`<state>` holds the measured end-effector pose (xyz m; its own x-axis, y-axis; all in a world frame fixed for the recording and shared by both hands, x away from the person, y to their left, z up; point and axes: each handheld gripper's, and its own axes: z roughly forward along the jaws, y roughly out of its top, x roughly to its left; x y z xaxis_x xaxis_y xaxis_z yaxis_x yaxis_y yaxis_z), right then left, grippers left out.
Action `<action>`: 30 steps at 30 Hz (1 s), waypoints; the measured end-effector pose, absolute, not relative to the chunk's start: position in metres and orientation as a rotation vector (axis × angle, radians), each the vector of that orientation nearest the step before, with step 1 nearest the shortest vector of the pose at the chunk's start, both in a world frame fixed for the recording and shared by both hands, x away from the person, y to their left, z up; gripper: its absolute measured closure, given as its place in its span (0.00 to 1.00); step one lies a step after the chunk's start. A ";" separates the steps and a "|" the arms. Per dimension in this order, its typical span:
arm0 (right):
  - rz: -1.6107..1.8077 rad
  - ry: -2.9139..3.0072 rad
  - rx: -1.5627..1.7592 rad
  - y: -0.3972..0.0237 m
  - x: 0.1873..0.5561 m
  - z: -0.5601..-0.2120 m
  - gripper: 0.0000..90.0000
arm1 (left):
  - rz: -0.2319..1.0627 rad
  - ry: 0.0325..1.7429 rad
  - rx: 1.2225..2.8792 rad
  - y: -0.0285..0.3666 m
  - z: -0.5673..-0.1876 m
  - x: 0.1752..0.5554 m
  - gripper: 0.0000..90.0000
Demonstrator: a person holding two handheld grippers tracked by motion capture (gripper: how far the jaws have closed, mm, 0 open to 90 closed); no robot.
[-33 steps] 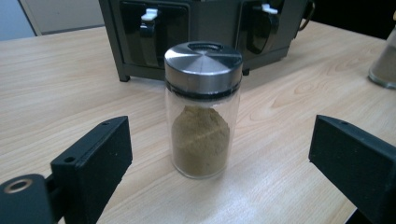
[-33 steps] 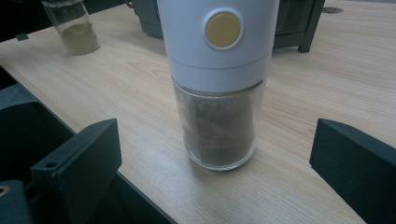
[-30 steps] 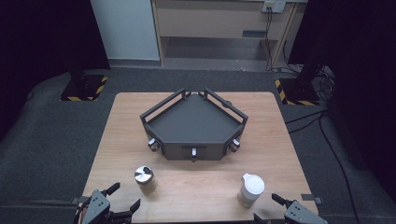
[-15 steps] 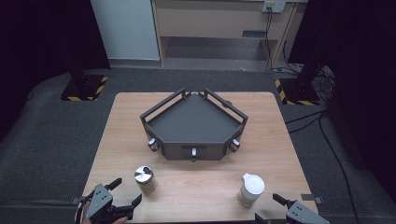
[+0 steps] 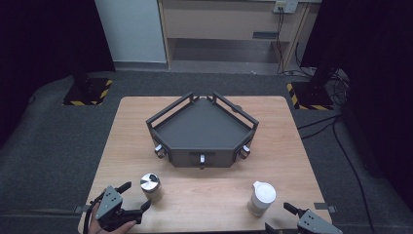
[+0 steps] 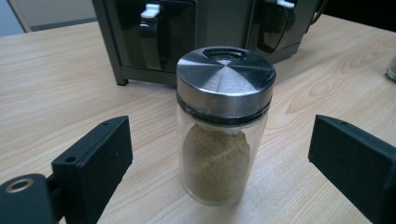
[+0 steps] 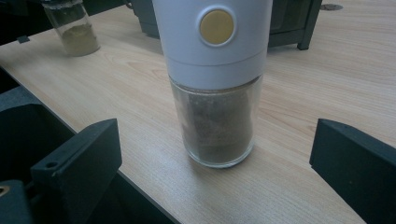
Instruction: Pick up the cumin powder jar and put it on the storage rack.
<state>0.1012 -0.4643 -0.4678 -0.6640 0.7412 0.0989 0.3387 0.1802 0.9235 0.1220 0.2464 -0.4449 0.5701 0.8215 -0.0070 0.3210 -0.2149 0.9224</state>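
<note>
There are two grippers, two jars and one big dark tray on the wooden bench [image 5: 126, 126].

The left gripper [image 5: 130, 197] is at the near left corner of the bench, held by a hand [image 5: 112, 226]. Its two black jaws are spread wide apart and hold nothing. Right in front of it, between the jaws but not touching them, stands a glass jar [image 6: 219, 140]. This jar has a shiny metal lid [image 6: 226, 77] and is partly full of tan powder. In the high view the same jar [image 5: 150, 186] stands just ahead of the left gripper, a little toward the middle of the bench.

The right gripper [image 5: 277, 218] is at the near right edge of the bench. Its jaws are also spread wide and hold nothing. Just in front of it, between the jaws and not touching them, stands a second jar [image 7: 217, 93]. This one has a tall white top with a round yellow button [image 7: 216, 26], and dark powder shows in its clear bottom part. In the high view it [image 5: 261, 197] stands just ahead of the right gripper, toward the middle of the bench.

Farther ahead of both grippers, past the two jars, sits the dark tray [image 5: 202, 129]. It has low rails around it and three small knobs [image 5: 202, 158] on its front sides. Nothing stands between each gripper and its jar.

Beyond the bench, the floor [image 5: 58, 146] is grey, and cables [image 5: 336, 131] lie on it far off to the right of the right gripper.
</note>
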 end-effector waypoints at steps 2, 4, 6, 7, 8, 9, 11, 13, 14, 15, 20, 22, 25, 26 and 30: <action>1.480 2.089 1.021 -0.465 0.101 -0.468 0.03 | 0.611 0.940 1.795 0.244 -0.445 0.127 0.06; 1.481 2.086 1.024 -0.465 0.101 -0.468 0.03 | 0.601 0.939 1.804 0.242 -0.446 0.132 0.06; 1.481 2.085 1.025 -0.466 0.101 -0.468 0.03 | 0.598 0.937 1.809 0.242 -0.446 0.134 0.06; 1.480 2.085 1.025 -0.466 0.101 -0.468 0.03 | 0.596 0.935 1.812 0.241 -0.445 0.136 0.06; 1.480 2.085 1.025 -0.466 0.101 -0.468 0.03 | 0.593 0.934 1.815 0.240 -0.446 0.138 0.06; 1.480 2.084 1.027 -0.466 0.101 -0.468 0.03 | 0.591 0.931 1.817 0.239 -0.446 0.139 0.06; 1.479 2.085 1.027 -0.466 0.101 -0.468 0.03 | 0.589 0.925 1.822 0.238 -0.445 0.141 0.06; 1.480 2.085 1.028 -0.467 0.101 -0.468 0.03 | 0.588 0.918 1.831 0.236 -0.445 0.144 0.06; 1.479 2.085 1.028 -0.467 0.101 -0.468 0.03 | 0.587 0.917 1.833 0.235 -0.445 0.146 0.07; 1.480 2.084 1.029 -0.467 0.101 -0.469 0.03 | 0.587 0.917 1.834 0.235 -0.445 0.147 0.07; 1.480 2.083 1.031 -0.468 0.101 -0.469 0.03 | 0.572 0.921 1.833 0.235 -0.446 0.153 0.10; 1.480 2.082 1.032 -0.468 0.101 -0.469 0.03 | 0.570 0.920 1.834 0.234 -0.446 0.155 0.13; 1.480 2.081 1.034 -0.469 0.101 -0.469 0.03 | 0.581 0.920 1.825 0.234 -0.448 0.155 0.21; 1.479 2.081 1.034 -0.469 0.101 -0.469 0.03 | 0.580 0.923 1.822 0.234 -0.449 0.156 0.25; 1.480 2.076 1.036 -0.469 0.101 -0.469 0.03 | 0.572 0.912 1.821 0.235 -0.451 0.157 0.33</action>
<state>0.1006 -0.4694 -0.4689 -0.6520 0.7511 0.1033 0.3427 0.1704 0.9239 0.1570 0.2349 -0.4513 0.6067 0.7948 -0.0152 0.3323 -0.2362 0.9131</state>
